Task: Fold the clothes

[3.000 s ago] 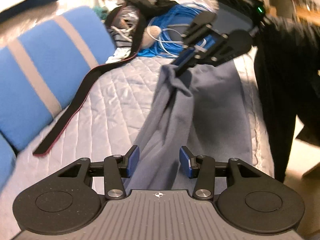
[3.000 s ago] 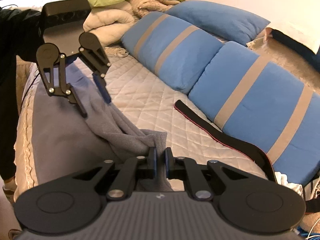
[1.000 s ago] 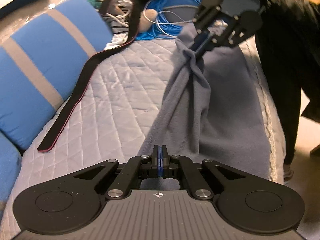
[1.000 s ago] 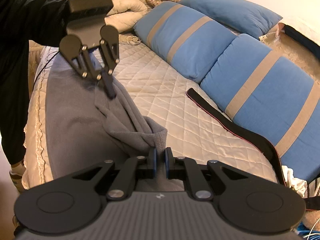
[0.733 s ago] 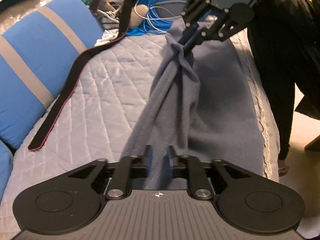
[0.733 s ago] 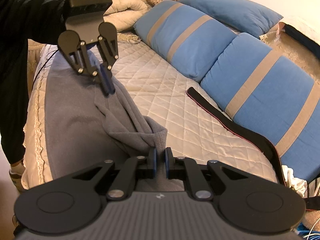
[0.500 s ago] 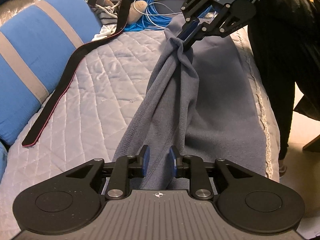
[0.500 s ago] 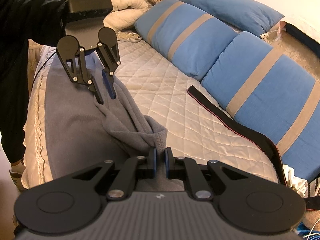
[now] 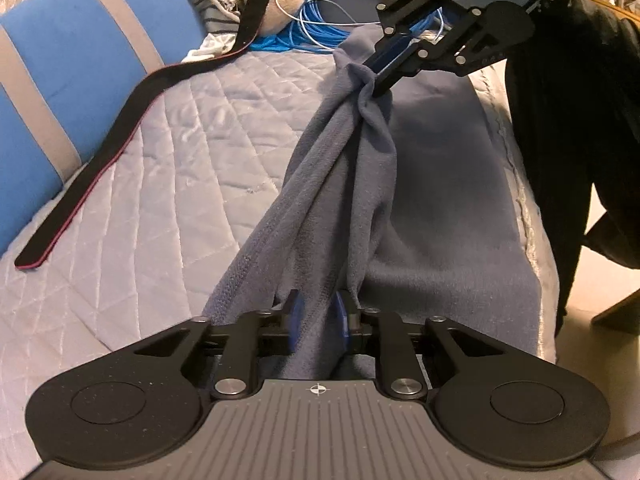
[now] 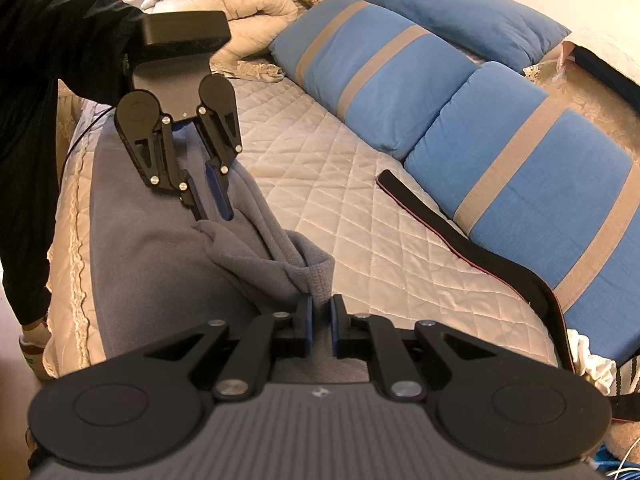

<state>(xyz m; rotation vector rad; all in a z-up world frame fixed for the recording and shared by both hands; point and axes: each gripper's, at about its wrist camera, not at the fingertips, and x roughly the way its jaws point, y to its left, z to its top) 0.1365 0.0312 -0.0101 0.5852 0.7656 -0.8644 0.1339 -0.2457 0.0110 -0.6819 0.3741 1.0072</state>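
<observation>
The quilted bed (image 10: 360, 208) fills the middle of both views, a pale cover stitched in diamonds that gives a flat, soft surface for folding. Along the right of the right wrist view lean the blue cushions (image 10: 500, 152), plump and crossed by grey bands, well clear of the work.

The grey garment (image 9: 440, 208) lies spread down the right half of the left wrist view, a fleecy, matte knit. One edge is gathered into a thick twisted rope that runs from bottom centre to upper right, seemingly raised so it can be carried over the flat part.

A black strap (image 9: 120, 128) with a red edge curves across the left, apart from the cloth.

The right gripper (image 10: 320, 330) is pinched narrow on the ribbed hem at bottom centre. The left gripper (image 9: 316, 326) has the bunched edge between its blue pads, and its jaws are closing on it.
</observation>
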